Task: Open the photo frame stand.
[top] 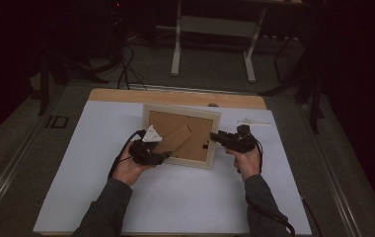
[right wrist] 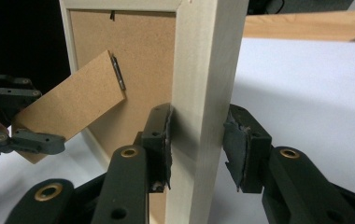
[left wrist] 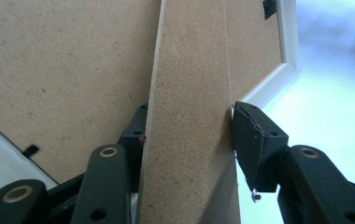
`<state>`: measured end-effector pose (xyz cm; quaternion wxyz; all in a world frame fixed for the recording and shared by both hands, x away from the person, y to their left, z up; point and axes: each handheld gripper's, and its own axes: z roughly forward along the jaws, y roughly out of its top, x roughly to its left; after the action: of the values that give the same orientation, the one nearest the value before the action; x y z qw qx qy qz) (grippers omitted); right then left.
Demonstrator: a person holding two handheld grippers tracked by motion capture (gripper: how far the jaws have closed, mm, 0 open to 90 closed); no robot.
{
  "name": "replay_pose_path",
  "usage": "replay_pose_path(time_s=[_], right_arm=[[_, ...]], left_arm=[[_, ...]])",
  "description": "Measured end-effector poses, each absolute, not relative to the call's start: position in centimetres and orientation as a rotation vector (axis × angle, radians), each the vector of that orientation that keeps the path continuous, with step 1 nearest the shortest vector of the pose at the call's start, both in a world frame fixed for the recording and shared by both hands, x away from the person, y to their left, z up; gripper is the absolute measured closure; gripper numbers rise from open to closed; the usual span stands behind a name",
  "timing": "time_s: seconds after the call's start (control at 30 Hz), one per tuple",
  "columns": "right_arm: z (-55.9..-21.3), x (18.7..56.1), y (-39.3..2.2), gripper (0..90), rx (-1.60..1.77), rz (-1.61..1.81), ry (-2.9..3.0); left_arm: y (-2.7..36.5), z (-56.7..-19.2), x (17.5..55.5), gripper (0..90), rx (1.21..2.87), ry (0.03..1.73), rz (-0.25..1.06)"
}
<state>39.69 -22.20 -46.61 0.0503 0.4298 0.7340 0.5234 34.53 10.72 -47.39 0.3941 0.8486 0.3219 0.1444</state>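
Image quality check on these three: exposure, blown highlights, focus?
High view: dim, surroundings near black, white table evenly lit. Left gripper view: table blown out and blurry at right, stand flap sharp. Right gripper view: frame rail sharp, background at left black.

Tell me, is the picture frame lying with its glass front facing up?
No: the picture frame shows its brown backing board and hinged stand flap facing up.

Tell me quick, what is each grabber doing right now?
Left gripper: closed on the brown stand flap of the picture frame.
Right gripper: closed on the frame's pale wooden side rail.
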Motion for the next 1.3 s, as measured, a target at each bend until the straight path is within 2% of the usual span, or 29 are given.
replay_pose_path(time_s=[0.33, 0.8, 1.0, 1.13, 1.3], right_arm=[[-46.2, 39.5, -21.8, 63.1, 1.284, 1.573, 2.226], [-45.4, 39.2, -20.9, 60.6, 1.241, 1.575, 2.186], [-46.1, 39.2, -21.0, 57.1, 1.243, 1.594, 2.219], [-47.4, 39.2, -21.0, 51.7, 1.247, 1.598, 2.264], [-49.2, 39.2, -20.7, 49.2, 1.264, 1.559, 2.303]], left_arm=[[10.7, -47.4, 34.5, 56.2, 2.145, 0.824, 0.387], [10.8, -47.6, 34.4, 63.3, 2.130, 0.843, 0.402], [10.7, -47.7, 34.2, 63.3, 2.125, 0.841, 0.416], [10.7, -47.6, 34.0, 63.5, 2.129, 0.836, 0.421], [10.7, -47.6, 33.9, 63.7, 2.129, 0.833, 0.426]])
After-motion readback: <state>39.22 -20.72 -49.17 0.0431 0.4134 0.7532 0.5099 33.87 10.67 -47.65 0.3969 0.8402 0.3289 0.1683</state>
